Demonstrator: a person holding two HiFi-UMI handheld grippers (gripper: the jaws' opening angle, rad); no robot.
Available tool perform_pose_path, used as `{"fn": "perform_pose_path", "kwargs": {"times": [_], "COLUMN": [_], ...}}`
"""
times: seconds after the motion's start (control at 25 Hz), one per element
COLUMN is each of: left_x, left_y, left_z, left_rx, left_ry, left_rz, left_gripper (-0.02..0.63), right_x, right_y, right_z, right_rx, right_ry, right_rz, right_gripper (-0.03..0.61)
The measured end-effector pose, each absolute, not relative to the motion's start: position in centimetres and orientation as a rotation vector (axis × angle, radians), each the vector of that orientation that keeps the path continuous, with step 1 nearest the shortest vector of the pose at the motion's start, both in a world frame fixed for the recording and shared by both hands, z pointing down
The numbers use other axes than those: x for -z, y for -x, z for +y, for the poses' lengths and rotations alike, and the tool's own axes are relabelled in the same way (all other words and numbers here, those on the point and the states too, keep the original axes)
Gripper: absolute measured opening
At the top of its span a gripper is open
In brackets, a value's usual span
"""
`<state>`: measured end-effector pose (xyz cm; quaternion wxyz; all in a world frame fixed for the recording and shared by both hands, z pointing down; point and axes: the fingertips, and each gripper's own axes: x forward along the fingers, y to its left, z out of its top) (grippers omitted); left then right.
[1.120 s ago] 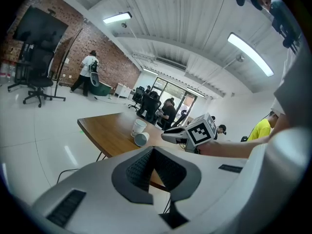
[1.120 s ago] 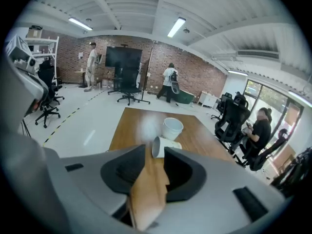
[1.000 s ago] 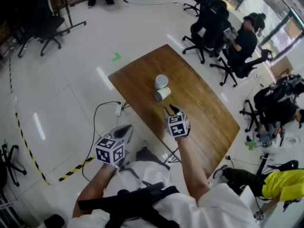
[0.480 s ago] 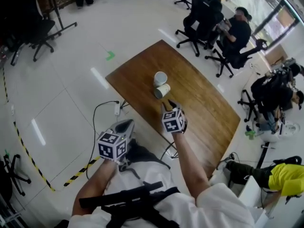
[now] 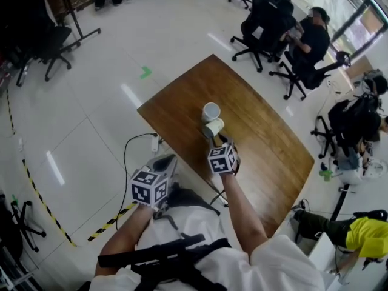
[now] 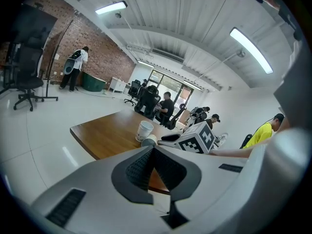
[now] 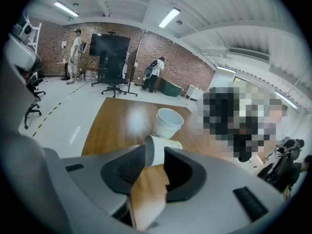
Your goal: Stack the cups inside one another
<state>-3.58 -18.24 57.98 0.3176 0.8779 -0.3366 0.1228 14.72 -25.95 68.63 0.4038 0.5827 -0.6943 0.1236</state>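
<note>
A brown wooden table (image 5: pixel 267 144) stood on a glossy white tiled floor (image 5: pixel 91 102), with black office chairs (image 5: pixel 260 26) near its far side and yellow-and-black tape (image 5: pixel 111 223) laid across the tiles. A red brick wall (image 7: pixel 170 57) closed the far end of the room. Long strip lights (image 6: pixel 251 50) hung from a white ribbed ceiling (image 6: pixel 185 28), and daylight came through tall windows (image 5: pixel 342 5).

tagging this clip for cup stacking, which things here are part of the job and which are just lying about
Part of the job:
- upright cup
- cup on its side
- right gripper, jaws apart at that cup's mouth
- table

Just about:
- left gripper, shut, off the table
- chair
- green floor mark
</note>
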Motion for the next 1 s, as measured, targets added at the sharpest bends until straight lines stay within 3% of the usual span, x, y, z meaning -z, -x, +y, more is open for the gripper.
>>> {"fn": "perform_pose_path", "kwargs": {"times": [0.6,1.0], "left_x": [-59.3,-59.6], "left_y": [4.5,4.9], "left_z": [-20.1,-20.0], "left_rx": [-0.315,-0.311], "left_ry": [-2.232,-2.220], "left_rz": [-0.911,-0.919], "left_gripper": [-0.008,-0.008], "right_x": [-71.5,-71.4], "right_y": [-14.4,-15.2], "right_z": [-29.0,-29.4], "right_rx": [-0.188,-0.198], "right_ry": [-1.372,-1.390], "right_rz": [-1.641,-1.638], "right_gripper": [0.140,0.080]}}
